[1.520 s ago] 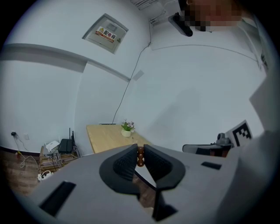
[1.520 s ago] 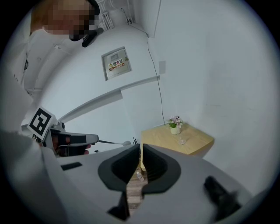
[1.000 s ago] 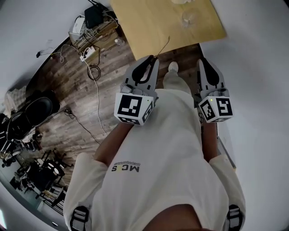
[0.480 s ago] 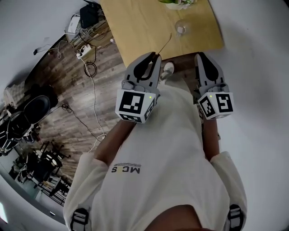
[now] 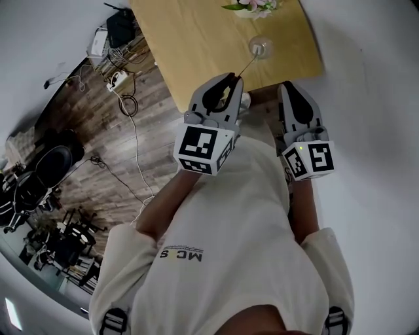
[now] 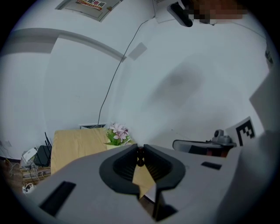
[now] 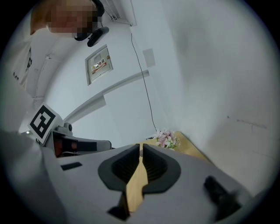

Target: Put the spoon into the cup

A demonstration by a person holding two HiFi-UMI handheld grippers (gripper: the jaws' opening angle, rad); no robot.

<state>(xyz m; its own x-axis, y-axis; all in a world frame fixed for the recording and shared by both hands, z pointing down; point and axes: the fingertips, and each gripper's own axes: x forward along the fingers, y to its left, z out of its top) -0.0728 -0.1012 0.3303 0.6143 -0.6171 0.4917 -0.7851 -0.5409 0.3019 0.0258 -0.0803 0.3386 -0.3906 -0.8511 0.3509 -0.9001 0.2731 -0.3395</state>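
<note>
Hand-held grippers at a wooden table (image 5: 190,46): the left gripper (image 5: 230,76) was clamped on the thin handle of a spoon (image 5: 245,64), which slanted up and forward from its tips. The spoon's far end overlapped the rim of the clear cup (image 5: 260,46) from above; whether it had gone inside could not be told. The cup stood near the table's near edge, close to its right corner, with flowers (image 5: 252,5) just behind it at the far edge and bare tabletop open to its left. The right gripper (image 5: 286,85) hung beside the left, just short of the table edge, its jaws drawn together on nothing. Cables (image 5: 124,98) lay on the plank floor at left.
</note>
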